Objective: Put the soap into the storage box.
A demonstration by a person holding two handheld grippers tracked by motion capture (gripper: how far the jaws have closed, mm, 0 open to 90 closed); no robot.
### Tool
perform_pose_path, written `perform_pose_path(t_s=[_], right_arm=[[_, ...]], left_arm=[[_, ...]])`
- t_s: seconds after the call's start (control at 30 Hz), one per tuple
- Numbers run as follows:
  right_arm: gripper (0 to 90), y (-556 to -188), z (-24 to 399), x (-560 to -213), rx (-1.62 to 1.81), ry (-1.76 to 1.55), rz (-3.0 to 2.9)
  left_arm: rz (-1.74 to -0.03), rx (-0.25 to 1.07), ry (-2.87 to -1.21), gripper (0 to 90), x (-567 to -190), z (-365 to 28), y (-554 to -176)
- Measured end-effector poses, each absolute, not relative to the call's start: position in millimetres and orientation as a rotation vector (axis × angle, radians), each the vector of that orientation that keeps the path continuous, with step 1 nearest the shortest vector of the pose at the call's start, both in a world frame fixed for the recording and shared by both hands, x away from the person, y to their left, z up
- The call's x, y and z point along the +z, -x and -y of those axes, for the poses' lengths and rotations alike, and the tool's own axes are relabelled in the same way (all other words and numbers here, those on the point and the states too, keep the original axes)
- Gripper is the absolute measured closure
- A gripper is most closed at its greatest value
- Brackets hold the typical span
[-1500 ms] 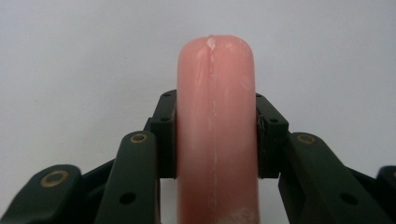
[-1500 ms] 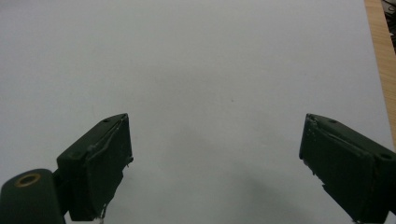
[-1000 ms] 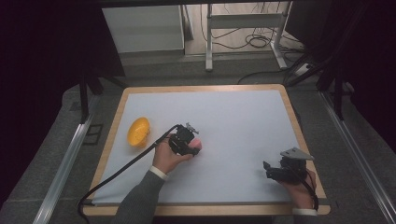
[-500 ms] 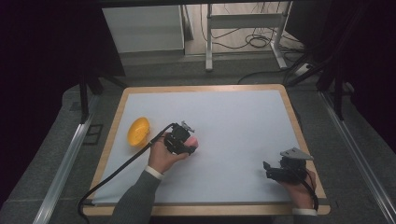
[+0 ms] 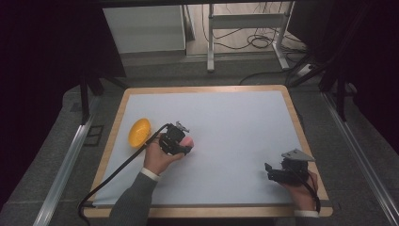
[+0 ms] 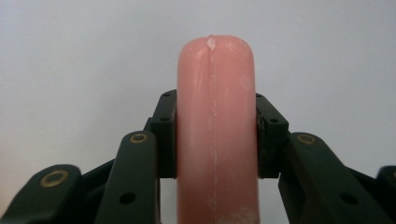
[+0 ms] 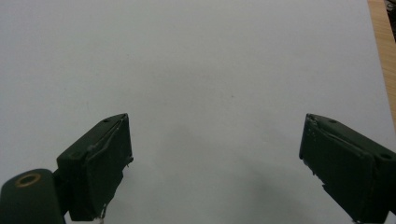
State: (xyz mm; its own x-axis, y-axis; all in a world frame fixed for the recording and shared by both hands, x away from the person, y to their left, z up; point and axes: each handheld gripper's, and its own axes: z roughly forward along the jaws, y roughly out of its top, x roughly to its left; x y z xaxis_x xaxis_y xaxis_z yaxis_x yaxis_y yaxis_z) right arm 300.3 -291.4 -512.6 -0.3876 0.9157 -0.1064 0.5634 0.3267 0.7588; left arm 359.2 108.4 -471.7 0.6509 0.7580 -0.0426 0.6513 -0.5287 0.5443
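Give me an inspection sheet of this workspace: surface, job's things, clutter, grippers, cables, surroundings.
Surface: pale sheet on a wood-edged table.
Job's things: pink sausage-shaped object in the left gripper; yellow bowl near the table's left edge.
Clutter: nothing seen.
Grippers: left gripper shut on the pink object; right gripper open, holding nothing, near the front right corner.
Cables: black cable trails from the left gripper off the front edge.
Surroundings: dark floor, metal frame legs, loose floor wires.

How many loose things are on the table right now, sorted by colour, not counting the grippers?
Orange: 1, the orange round plastic bowl lying on the white table.
Pink: 1, the pink rounded sausage-shaped piece, clamped in the left gripper.
Total: 2.
The right gripper is open and holds nothing.
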Motion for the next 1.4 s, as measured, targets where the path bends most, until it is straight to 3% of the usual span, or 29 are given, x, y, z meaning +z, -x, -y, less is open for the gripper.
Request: perform_pose_path(t_s=[1.4], right_arm=[[9.0, -299, 292, -511, 0.876, -1.286, -2.053]], left_arm=[[-1.194, 0.329, -2.249, 60.2, -462, -161, -358]])
